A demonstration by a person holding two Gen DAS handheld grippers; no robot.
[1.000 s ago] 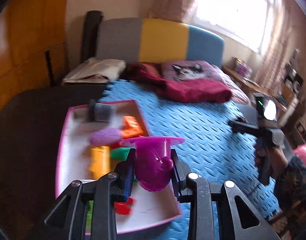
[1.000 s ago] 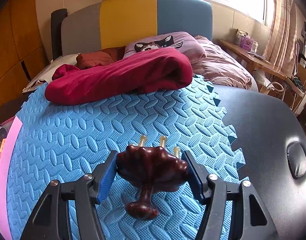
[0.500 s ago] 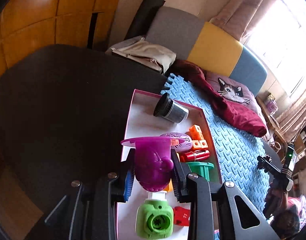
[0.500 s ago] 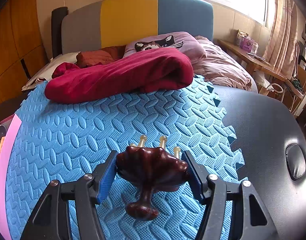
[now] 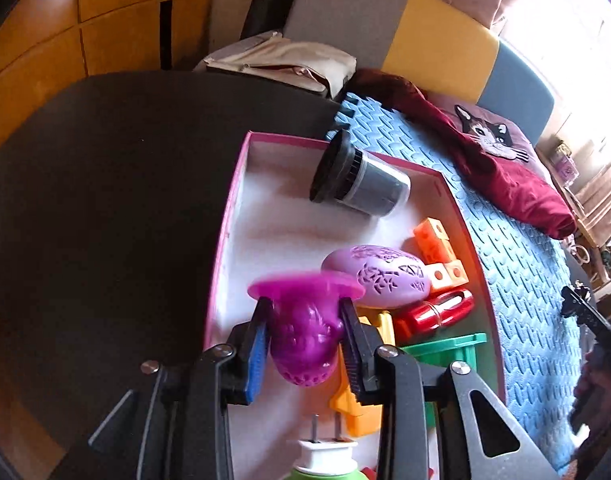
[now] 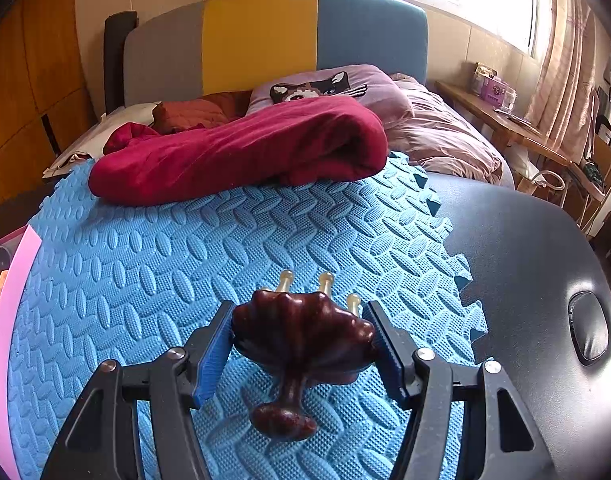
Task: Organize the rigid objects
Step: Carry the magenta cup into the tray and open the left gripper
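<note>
Left wrist view: the left gripper is clamped on a translucent magenta plastic strainer with a wide flat rim, its rim forward and its rounded body between the pads, held above the near left part of the pink-edged white tray. Bare tray floor lies ahead and to the left; directly right are a lilac perforated plastic egg, orange cube blocks, a red cylinder and a green plastic piece, with a grey ribbed-cap jar lying on its side at the far end (judged the only crowding risk is rightward). Right wrist view: the right gripper grips a dark brown carved wooden massager with pale prongs, handle toward the camera, over the blue foam mat. The tray lies well to its left, so the left hand is nearer.
</note>
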